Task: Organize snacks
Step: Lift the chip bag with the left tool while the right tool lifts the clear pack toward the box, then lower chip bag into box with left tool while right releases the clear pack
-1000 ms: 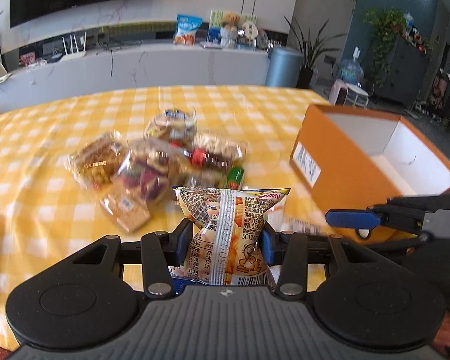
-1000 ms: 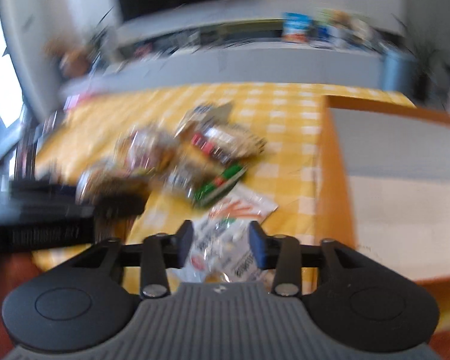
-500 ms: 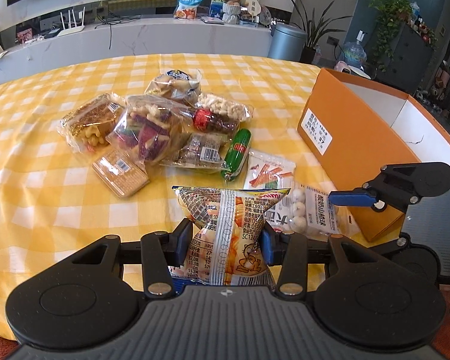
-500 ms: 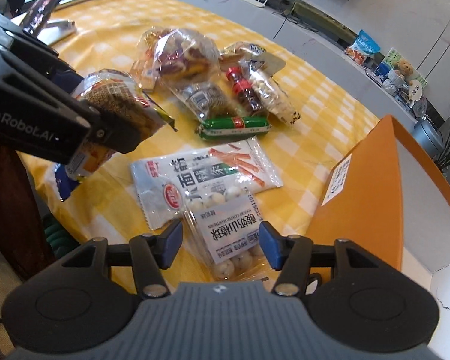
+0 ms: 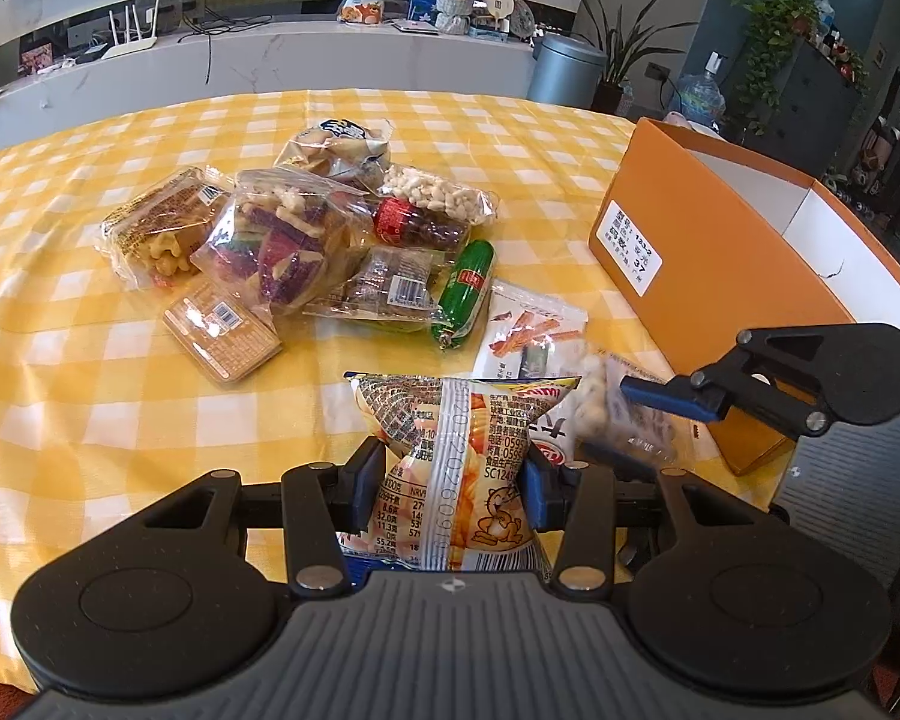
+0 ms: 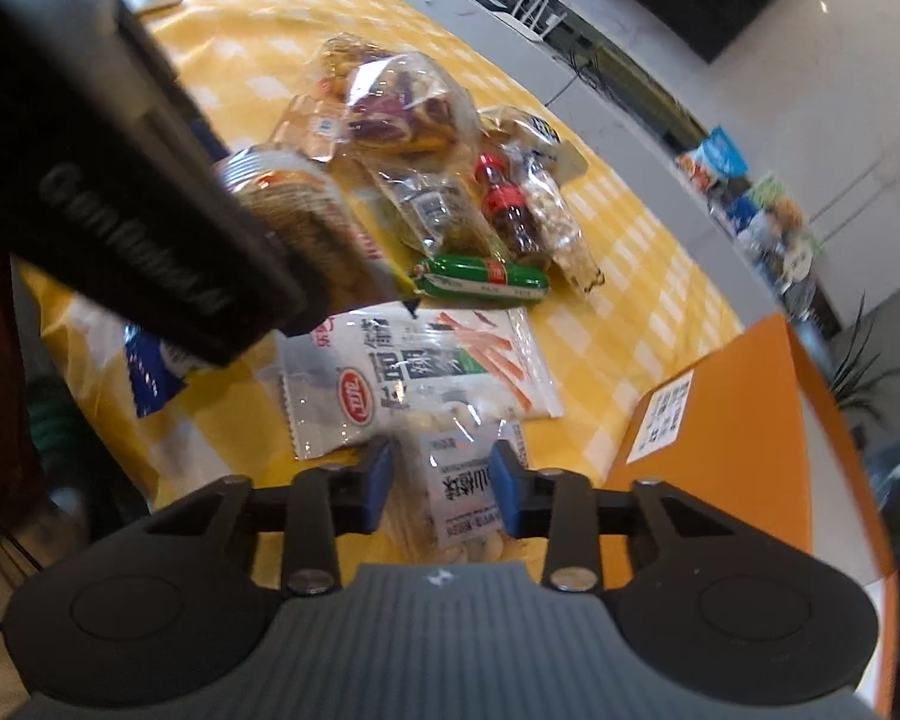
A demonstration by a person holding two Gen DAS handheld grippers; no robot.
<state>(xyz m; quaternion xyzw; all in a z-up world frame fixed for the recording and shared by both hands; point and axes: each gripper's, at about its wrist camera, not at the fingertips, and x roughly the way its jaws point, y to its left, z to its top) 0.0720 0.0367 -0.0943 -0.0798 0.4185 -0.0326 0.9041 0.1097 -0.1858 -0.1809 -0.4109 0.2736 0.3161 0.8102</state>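
We take the orange box (image 5: 678, 252) as landmark. It stands open-topped at the right edge of the surface (image 5: 60, 360), its labelled end wall facing the snack pile.

The left tongs (image 5: 453, 483) are closed on a yellow puffed-snack bag (image 5: 450, 438). The bag stands with its long axis along the fingers, its seam towards the camera, pinched at mid-height and apparently clear of the surface. The box lies to the right of these tongs and somewhat ahead.

The right tongs (image 6: 441, 477) are just beside the near corner of the box. Their blue pads (image 6: 379, 468) sit on either side of a clear packet of pale round pieces (image 6: 456, 498). The view is blurred, so we judge the packet gripped but cannot confirm full contact. A white sachet with orange sticks (image 6: 426, 372) lies partly under it.

Farther from the box, left of its labelled wall, lie the green sausage (image 5: 465, 294), a small cola-style bottle (image 5: 420, 225) and several clear bags.

We judge the right tongs nearer the box opening. Either load must rise above the box wall and travel rightwards.
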